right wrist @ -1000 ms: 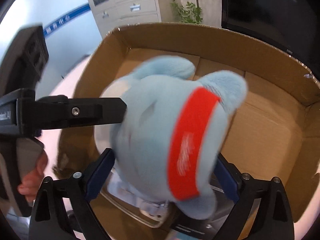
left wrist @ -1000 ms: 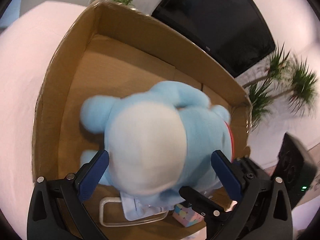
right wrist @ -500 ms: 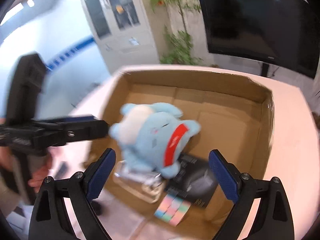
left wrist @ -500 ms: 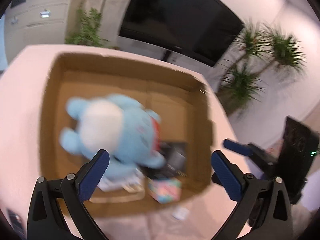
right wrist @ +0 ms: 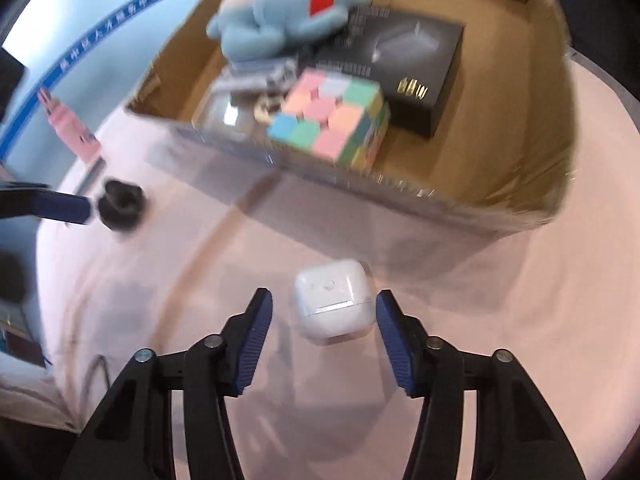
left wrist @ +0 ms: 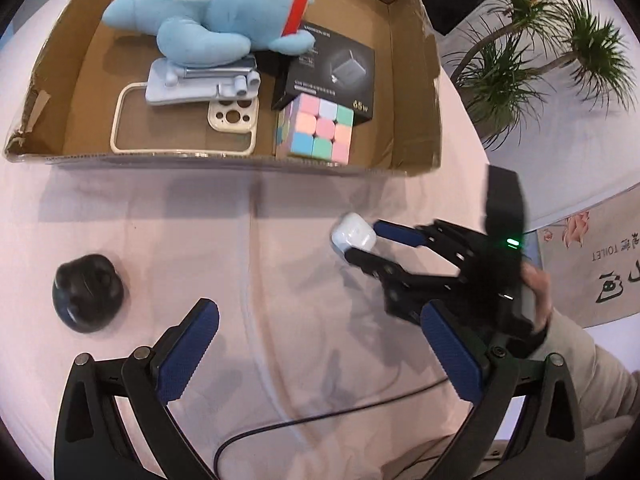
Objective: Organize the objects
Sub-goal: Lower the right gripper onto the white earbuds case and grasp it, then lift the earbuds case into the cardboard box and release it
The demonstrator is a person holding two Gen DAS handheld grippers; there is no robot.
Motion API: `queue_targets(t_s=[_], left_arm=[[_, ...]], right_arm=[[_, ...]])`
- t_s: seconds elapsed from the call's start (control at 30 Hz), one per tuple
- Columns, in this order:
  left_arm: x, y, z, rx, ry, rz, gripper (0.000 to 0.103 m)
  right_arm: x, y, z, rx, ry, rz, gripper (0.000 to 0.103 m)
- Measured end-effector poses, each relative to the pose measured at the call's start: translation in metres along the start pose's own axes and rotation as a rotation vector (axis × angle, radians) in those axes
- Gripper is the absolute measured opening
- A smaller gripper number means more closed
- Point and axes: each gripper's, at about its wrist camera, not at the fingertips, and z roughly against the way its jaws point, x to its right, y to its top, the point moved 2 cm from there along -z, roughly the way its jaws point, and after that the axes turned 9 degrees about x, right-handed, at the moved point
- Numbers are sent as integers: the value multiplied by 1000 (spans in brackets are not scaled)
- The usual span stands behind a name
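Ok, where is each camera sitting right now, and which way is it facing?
Left wrist: on the left gripper, angled down at the pink table, the black object and the cardboard box; shows the right gripper, a hand and a sleeve.
Right wrist: on the right gripper, closing around the white earbud case; the left gripper's finger shows at the left edge.
Shared: box, pastel cube, blue plush, case.
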Motion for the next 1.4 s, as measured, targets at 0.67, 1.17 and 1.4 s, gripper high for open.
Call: queue_targets(t_s=[0.67, 1.17, 1.4], left_arm=[[89, -90, -69, -307, -259, -253, 99], [109, -105, -106, -388, -221, -403, 36], [116, -113, -105, -363, -219, -496, 42]], right_arm=[[-52, -153, 81, 26, -32, -37, 41], [-54, -143, 72, -15, -2, 7, 41], [-55, -141, 69, -16, -1, 36, 44]])
